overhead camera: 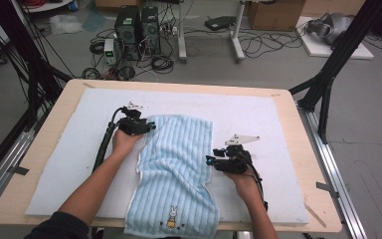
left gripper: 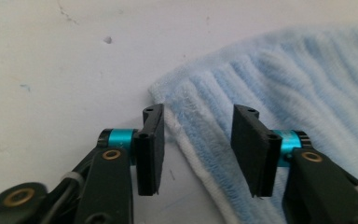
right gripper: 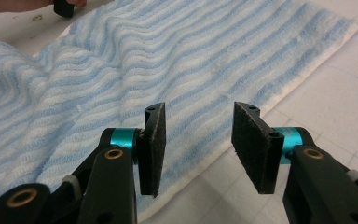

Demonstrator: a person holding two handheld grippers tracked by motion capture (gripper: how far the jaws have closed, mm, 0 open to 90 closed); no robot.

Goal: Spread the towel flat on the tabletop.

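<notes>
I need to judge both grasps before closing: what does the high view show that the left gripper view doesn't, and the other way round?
High view alone: the whole blue striped towel lying on the white mat, its near end with a rabbit picture hanging over the table edge, and the right gripper open at the towel's right edge. Left gripper view alone: the towel's far left corner close up, with its white hem running between the open jaws of the left gripper. Both share the towel, the mat and the left gripper.
</notes>
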